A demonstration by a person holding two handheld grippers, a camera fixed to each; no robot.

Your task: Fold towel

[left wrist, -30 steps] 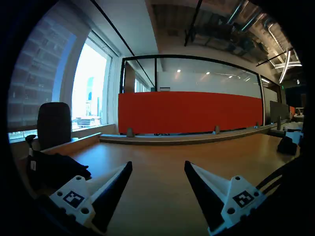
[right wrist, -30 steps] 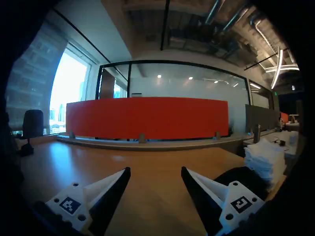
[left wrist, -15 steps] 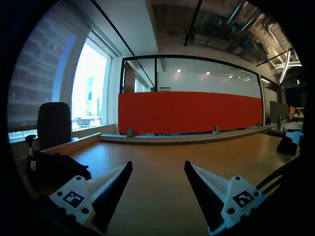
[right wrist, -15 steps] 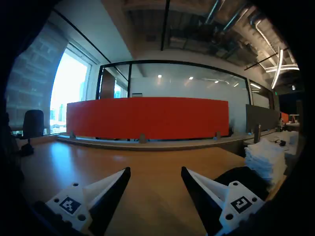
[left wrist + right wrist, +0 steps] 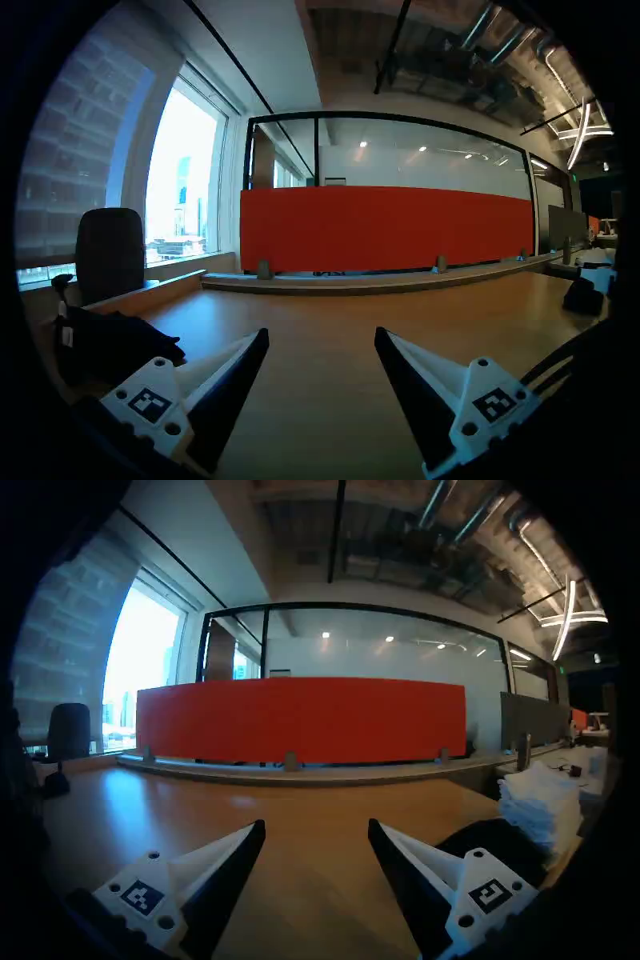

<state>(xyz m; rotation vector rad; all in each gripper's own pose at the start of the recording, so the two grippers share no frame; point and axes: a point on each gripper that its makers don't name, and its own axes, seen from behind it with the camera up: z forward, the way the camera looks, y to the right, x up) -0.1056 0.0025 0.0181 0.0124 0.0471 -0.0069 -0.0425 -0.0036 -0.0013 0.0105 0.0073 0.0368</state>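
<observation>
At the right edge of the wooden desk [image 5: 320,796], in the right gripper view, a stack of folded white towels [image 5: 538,804] sits in a tidy pile, well to the right of the gripper's fingers and touched by neither. Just in front of the stack lies a black bundle [image 5: 502,838], partly hidden behind the gripper's right-hand finger; what it is cannot be told.

The right gripper [image 5: 315,822] hangs low over the bare desk with its white, dark-lined fingers spread wide and only tabletop between them. Each finger carries a square black-and-white marker near its base.

In the left gripper view, the left gripper [image 5: 321,331] is likewise spread wide above the same wood surface, holding nothing. To its left a black fabric item [image 5: 112,344] with a small white tag rests at the desk's edge, and far to the right a small dark object [image 5: 582,296] stands on the tabletop.

Across the back of the desk runs a red divider panel [image 5: 300,720], set on small grey feet. Behind it stands a glass wall [image 5: 384,652] in a black frame. A black office chair [image 5: 110,252] stands by the bright window [image 5: 180,192] on the left, and exposed pipes [image 5: 448,516] run across the ceiling.
</observation>
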